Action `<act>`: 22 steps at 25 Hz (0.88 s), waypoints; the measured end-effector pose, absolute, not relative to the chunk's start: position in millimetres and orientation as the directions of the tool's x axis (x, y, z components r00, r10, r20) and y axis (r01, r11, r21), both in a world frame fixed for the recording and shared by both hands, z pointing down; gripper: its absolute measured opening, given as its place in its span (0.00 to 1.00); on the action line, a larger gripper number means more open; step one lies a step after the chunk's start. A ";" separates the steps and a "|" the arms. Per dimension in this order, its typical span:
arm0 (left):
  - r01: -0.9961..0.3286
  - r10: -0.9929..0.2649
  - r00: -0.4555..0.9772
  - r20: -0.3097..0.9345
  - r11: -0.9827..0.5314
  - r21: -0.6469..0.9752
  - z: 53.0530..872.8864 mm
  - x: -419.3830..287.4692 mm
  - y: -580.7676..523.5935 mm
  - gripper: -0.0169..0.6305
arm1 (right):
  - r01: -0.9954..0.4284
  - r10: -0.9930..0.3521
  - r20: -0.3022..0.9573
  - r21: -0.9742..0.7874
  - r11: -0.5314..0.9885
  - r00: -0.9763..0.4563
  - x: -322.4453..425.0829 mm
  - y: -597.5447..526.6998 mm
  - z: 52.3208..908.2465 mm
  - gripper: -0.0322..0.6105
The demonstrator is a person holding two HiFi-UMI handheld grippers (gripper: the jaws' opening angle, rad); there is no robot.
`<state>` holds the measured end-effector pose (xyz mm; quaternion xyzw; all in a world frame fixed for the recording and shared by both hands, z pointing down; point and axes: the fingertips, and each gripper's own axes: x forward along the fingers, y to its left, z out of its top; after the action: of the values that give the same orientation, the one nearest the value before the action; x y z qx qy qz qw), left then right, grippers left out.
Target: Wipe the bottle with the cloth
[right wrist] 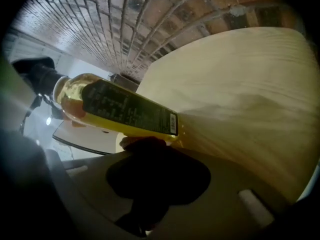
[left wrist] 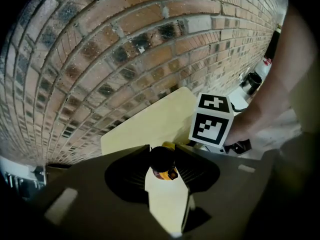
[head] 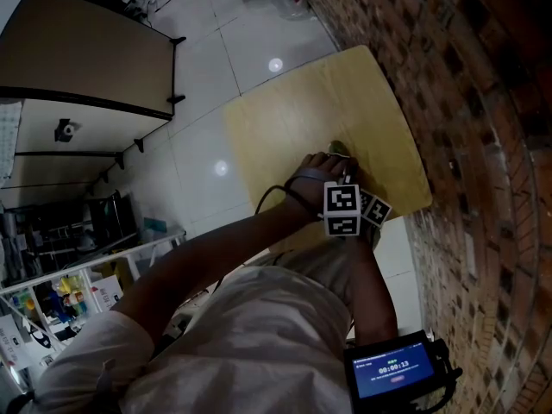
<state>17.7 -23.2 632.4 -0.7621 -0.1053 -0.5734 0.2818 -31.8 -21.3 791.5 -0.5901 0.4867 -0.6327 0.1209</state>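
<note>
Bottle (right wrist: 127, 111): yellow liquid, dark label, black cap (right wrist: 42, 76). It sits over the pale wooden table (right wrist: 250, 84), close to the brick wall (left wrist: 125, 44). I cannot tell if its base rests on the wood.

Left claw (left wrist: 161, 153): comes down from above and is clenched on the bottle's cap, jaws pressing either side. This is your anchor.

Right claw (right wrist: 150, 149): low beside the bottle's lower end. A dark wad fills the space between its jaws. I take it for the cloth (right wrist: 155, 181), clamped, though shadow hides its weave. The top of the wad looks to sit at or just under the bottom edge of the label; contact not certain.

Head view: both marker cubes sit side by side above the table's near edge, the claws themselves hidden beneath your hands.

Step in hand, as judged: bringing the cloth onto the bottle wall to start the wipe.

To do it well:
- Hold the cap grip firm and steady, since the cap is narrow and the bottle can swing under side pressure.
- Press the cloth lightly and flat against the wall, not with the jaw tips.
- Stroke along the bottle's length, then turn the bottle with the left claw for the next face.
- Push toward the anchored axis, not across it.
</note>
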 end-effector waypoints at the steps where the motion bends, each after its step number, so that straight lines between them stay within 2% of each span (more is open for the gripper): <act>1: 0.491 -0.157 0.322 0.934 -0.816 -0.306 632.3 17.0 -23.1 0.30 | -0.417 -0.726 0.625 -0.764 -0.492 -0.287 -32.5 -20.0 790.5 0.18; 5: 0.571 -0.121 0.335 0.934 -0.763 -0.304 632.1 13.5 -21.5 0.30 | -0.419 -0.742 0.586 -0.793 -0.442 -0.326 -28.8 -3.3 781.5 0.18; 9: 0.727 -0.088 0.351 0.932 -0.602 -0.330 633.5 5.2 -14.6 0.31 | -0.428 -0.752 0.588 -0.786 -0.446 -0.297 -14.2 28.6 762.5 0.18; 15: 0.926 0.047 0.324 0.945 -0.220 -0.307 635.0 -14.8 7.7 0.30 | -0.471 -0.749 0.618 -0.749 -0.466 -0.241 15.5 65.9 749.6 0.18; 19: 0.953 0.107 0.292 0.951 0.053 -0.298 633.6 -41.4 9.2 0.30 | -0.524 -0.743 0.618 -0.735 -0.430 -0.256 12.8 65.3 736.9 0.18; 22: 0.935 0.123 0.273 0.954 0.198 -0.293 633.4 -62.2 2.0 0.29 | -0.541 -0.742 0.617 -0.731 -0.416 -0.263 9.9 61.8 732.0 0.18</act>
<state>-62.2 2.0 633.4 -0.5327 -0.4966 -0.3422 0.5938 9.9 61.8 732.0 -0.6012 0.5334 -0.5888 0.0854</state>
